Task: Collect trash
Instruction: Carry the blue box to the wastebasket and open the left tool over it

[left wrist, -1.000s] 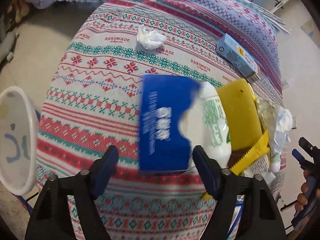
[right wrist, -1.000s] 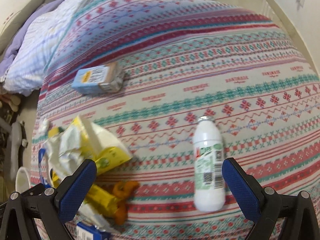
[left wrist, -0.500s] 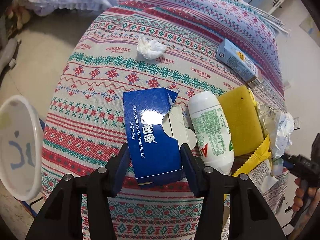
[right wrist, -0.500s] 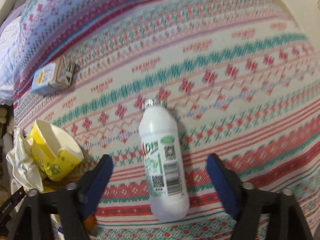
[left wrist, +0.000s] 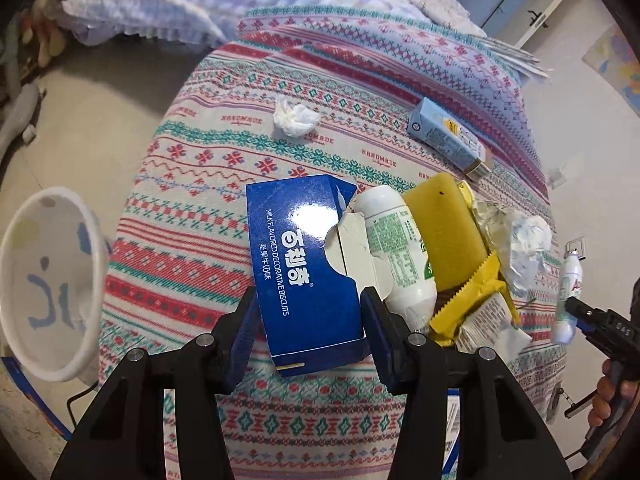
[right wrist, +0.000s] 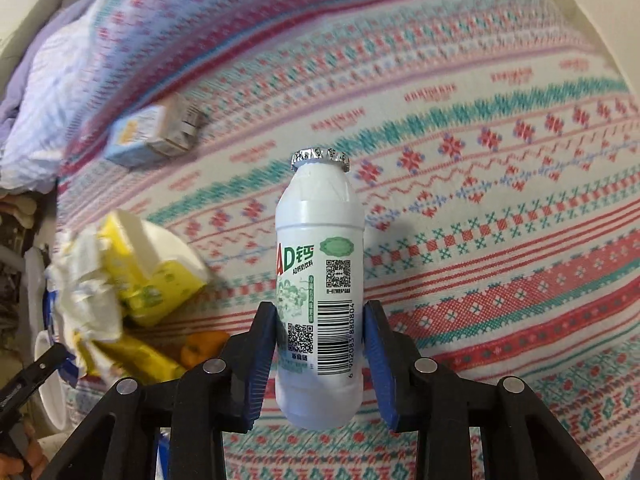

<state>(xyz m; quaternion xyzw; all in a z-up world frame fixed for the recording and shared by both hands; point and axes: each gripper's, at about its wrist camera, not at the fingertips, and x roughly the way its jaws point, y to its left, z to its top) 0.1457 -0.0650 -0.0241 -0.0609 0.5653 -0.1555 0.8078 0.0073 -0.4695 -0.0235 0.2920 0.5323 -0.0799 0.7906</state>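
Observation:
My left gripper (left wrist: 310, 336) is shut on a blue biscuit box (left wrist: 304, 268), held above the patterned bedspread (left wrist: 192, 216). My right gripper (right wrist: 320, 364) is shut on a white drink bottle (right wrist: 320, 280) with a foil cap, lifted off the bed; that bottle also shows in the left wrist view (left wrist: 568, 300). Beside the box lie a second white bottle (left wrist: 400, 248), a yellow sponge-like block (left wrist: 444, 228), yellow wrappers (left wrist: 472, 300) and crumpled paper (left wrist: 520, 248).
A white bin (left wrist: 48, 280) stands on the floor left of the bed. A crumpled tissue (left wrist: 294, 118) and a light blue carton (left wrist: 448, 138) lie farther back on the bedspread. The carton (right wrist: 152, 136) and the trash pile (right wrist: 132, 280) show in the right wrist view.
My left gripper closed on the blue box and holds it. My right gripper moved over the white bottle, closed on it and lifted it.

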